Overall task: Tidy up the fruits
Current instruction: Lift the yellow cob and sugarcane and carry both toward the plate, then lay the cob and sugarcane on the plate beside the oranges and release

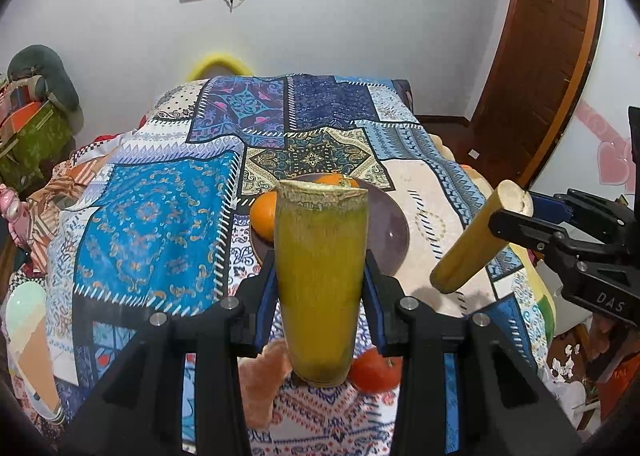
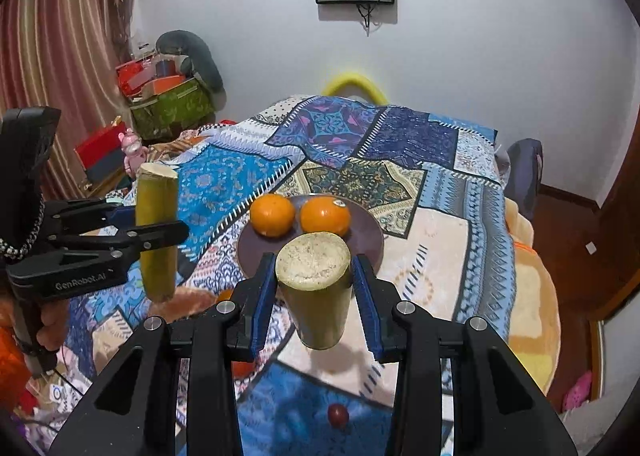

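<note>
My left gripper (image 1: 319,280) is shut on a yellow-green sugarcane piece (image 1: 320,240), held upright above the patchwork bedcover. Off to its right, my right gripper (image 1: 516,217) is shut on a second sugarcane piece (image 1: 472,244) that is tilted. In the right wrist view that second piece (image 2: 316,296) sits between the blue pads (image 2: 262,296), cut end up. The left gripper (image 2: 160,230) shows at the left with its cane piece (image 2: 157,207). Beyond both lies a dark purple plate (image 2: 366,246) with two oranges (image 2: 272,214) (image 2: 325,215).
A loose orange (image 1: 374,372) lies on the cover below the left gripper, beside a peach-coloured cloth (image 1: 262,380). A small red fruit (image 2: 338,415) rests on the blue patch near the right gripper. Boxes and bags (image 2: 168,103) are piled at the left; a wooden door (image 1: 536,55) stands right.
</note>
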Action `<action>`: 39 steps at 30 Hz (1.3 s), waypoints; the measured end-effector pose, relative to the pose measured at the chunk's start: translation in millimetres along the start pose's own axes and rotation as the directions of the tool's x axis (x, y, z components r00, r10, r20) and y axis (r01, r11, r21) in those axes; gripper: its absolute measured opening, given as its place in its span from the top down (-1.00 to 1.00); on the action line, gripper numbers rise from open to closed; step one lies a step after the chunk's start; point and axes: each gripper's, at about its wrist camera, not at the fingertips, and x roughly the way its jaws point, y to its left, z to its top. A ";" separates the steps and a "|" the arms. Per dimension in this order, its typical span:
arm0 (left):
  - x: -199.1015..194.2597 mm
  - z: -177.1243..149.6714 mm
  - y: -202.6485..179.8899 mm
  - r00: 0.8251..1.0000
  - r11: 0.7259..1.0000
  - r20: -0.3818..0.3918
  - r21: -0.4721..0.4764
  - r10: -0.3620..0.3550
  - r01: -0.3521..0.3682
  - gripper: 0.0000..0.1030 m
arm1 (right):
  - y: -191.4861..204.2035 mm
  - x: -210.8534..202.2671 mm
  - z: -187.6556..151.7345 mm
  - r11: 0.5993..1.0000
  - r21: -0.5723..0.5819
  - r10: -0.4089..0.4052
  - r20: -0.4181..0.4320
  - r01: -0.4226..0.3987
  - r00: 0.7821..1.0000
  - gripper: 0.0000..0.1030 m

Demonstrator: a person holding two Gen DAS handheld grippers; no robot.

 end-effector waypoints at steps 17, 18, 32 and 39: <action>90.9 27.8 9.1 0.996 0.999 -0.075 -0.036 -0.038 0.036 0.25 | -14.0 76.7 17.9 0.996 0.064 0.071 -0.066 -0.067 0.995 0.32; 96.4 29.6 10.1 0.996 0.999 -0.079 -0.038 -0.038 0.035 0.25 | -14.8 79.8 19.1 0.996 0.064 0.071 -0.065 -0.067 0.995 0.32; 141.0 36.8 10.3 0.994 1.000 -0.110 -0.020 -0.003 0.001 0.25 | -49.4 119.7 27.1 0.988 0.151 0.043 -0.074 -0.032 0.996 0.26; 146.5 43.6 14.2 0.995 0.999 -0.095 -0.050 -0.023 0.018 0.25 | -57.6 136.4 27.4 0.987 0.156 0.039 -0.096 -0.024 0.995 0.20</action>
